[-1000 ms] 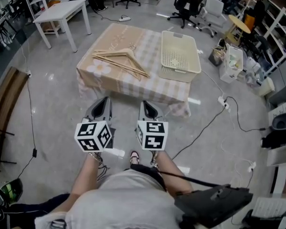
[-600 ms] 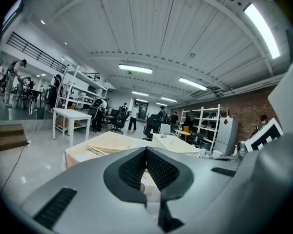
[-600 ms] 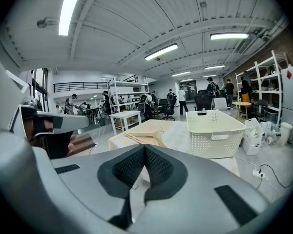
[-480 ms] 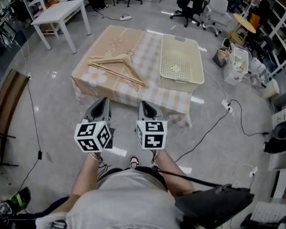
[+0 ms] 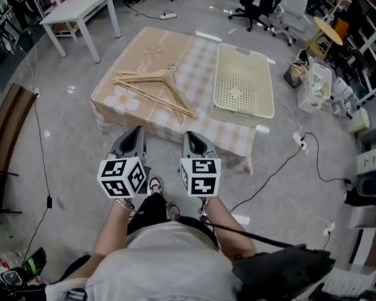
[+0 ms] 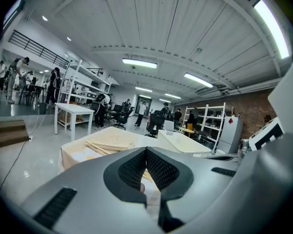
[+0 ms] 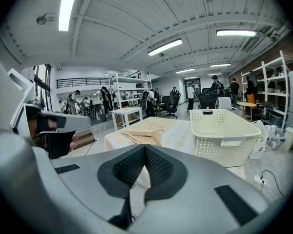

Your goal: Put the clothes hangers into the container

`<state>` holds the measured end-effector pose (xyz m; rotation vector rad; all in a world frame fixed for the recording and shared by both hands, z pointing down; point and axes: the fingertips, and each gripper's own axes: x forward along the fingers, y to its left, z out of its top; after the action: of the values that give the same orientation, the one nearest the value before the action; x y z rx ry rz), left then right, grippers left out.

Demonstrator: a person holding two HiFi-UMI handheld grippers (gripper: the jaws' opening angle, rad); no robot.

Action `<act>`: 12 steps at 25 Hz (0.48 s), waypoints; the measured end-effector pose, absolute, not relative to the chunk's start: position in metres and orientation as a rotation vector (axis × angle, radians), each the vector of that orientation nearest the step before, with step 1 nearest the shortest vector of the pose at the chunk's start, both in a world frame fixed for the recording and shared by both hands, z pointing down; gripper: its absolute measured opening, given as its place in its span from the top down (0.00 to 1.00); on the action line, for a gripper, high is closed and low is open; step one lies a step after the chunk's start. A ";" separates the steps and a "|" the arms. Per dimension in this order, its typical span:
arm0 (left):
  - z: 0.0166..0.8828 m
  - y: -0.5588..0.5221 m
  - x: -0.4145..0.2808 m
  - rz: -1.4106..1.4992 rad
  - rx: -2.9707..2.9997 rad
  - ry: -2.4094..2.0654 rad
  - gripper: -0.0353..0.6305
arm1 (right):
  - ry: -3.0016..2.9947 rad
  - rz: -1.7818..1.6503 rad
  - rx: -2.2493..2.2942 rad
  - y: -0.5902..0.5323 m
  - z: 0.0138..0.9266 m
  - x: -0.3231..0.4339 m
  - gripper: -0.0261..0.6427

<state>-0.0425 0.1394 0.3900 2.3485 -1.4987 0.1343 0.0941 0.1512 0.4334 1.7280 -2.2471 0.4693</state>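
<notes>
- Your left claw (image 5: 136,132) is shut: in the left gripper view its two black pads meet at the tip and there is nothing between them.
- Your right claw (image 5: 192,136) is shut too, pads together and empty.
- You hold both claws side by side in front of your body, over the grey floor (image 5: 69,137), pointing at the low table (image 5: 147,46). Both are short of its near edge and touch nothing.
- The wooden hangers (image 5: 155,86) lie in a loose pile on the left half of the table, on the beige flowered and checked cloth. Their metal hooks point toward the middle of the table.
- The cream plastic basket (image 5: 218,74) stands on the right half of the same table, just beside the hangers and apart from them. Its near end reaches over the table's front edge. It holds nothing.
- No hanger is in the basket yet.
- In the right gripper view the basket is to the right of your closed pads and the hangers are straight ahead.
- One shoe (image 5: 155,185) shows on the floor between your two marker cubes.
- A white table (image 5: 81,8) stands well behind the low one, at the far left.
</notes>
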 end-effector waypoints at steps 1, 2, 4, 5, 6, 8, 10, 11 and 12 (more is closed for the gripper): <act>0.393 0.135 -0.042 0.138 2.346 -1.495 0.93 | -2.239 0.473 1.727 0.148 0.436 0.095 0.94; 0.396 0.130 -0.042 0.140 2.344 -1.490 0.93 | -2.230 0.478 1.728 0.145 0.440 0.096 0.94; 0.401 0.118 -0.041 0.142 2.341 -1.476 0.93 | -2.219 0.496 1.731 0.137 0.444 0.098 0.94; 0.402 0.111 -0.040 0.142 2.344 -1.469 0.93 | -2.220 0.507 1.735 0.131 0.444 0.099 0.94; 0.402 0.103 -0.039 0.142 2.349 -1.462 0.93 | -2.224 0.513 1.741 0.124 0.443 0.098 0.94; 0.400 0.084 -0.038 0.138 2.366 -1.447 0.93 | -2.224 0.493 1.754 0.106 0.438 0.095 0.94; 0.397 0.066 -0.037 0.135 2.387 -1.432 0.93 | -2.221 0.460 1.762 0.087 0.433 0.090 0.94; 0.396 0.057 -0.038 0.135 2.398 -1.426 0.93 | -2.221 0.451 1.766 0.078 0.431 0.087 0.94; 0.394 0.048 -0.038 0.134 2.407 -1.420 0.93 | -2.221 0.446 1.771 0.068 0.428 0.085 0.94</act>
<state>-0.0385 0.0475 0.3939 2.4065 -1.4199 0.1335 0.0850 0.0683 0.4283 1.7714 -2.2206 0.4456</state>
